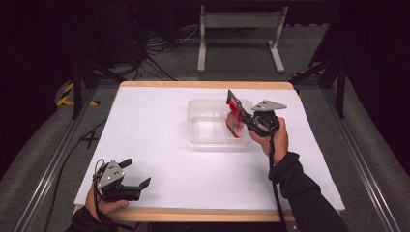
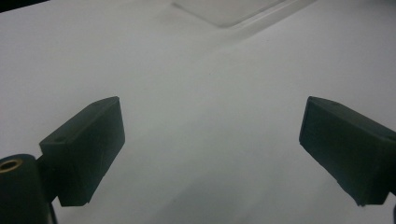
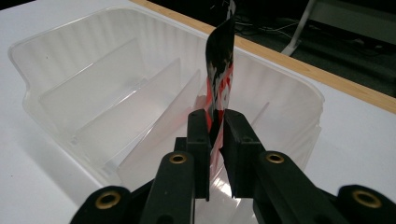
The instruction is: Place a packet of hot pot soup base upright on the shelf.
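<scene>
I see right gripper (image 3: 215,140) jaws clamped on red-black packet (image 3: 220,70) over clear tray (image 3: 70,60); packet print unreadable. Left gripper (image 1: 129,176) jaws apart, empty, near desk (image 1: 159,145) front edge.

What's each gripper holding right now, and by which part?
The right gripper pinches a flat red-and-black packet by its lower edge, above the clear plastic divided container. The left gripper is open and holds nothing.

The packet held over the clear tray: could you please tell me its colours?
The packet is red, black and white, clearest in the right gripper view.
</scene>
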A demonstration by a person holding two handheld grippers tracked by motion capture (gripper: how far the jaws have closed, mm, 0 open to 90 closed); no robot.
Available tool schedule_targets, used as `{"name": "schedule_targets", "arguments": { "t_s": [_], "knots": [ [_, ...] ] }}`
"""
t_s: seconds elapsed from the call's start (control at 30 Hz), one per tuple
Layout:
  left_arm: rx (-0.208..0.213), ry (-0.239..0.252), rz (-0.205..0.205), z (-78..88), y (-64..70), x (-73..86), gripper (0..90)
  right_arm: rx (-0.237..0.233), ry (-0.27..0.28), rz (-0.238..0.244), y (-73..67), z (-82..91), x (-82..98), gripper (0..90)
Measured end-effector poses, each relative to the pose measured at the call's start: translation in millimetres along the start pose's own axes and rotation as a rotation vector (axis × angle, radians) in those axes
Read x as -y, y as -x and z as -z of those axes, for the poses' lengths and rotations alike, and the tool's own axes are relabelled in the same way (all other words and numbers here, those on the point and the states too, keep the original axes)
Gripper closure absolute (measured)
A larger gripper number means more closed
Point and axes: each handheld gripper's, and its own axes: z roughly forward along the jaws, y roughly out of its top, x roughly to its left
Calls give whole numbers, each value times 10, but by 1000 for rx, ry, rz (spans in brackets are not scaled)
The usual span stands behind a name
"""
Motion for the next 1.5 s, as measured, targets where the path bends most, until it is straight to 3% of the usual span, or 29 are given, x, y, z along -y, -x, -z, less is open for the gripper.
{"name": "schedule_targets", "arguments": {
  "t_s": [0.73,1.5],
  "knots": [
    [-2,-2,-5,3,8,-1,75,1,-1,65,33,235,-32,716],
    [-5,-11,-6,-2,23,1,80,-60,-12,193,-2,497,59,652]
  ]
}}
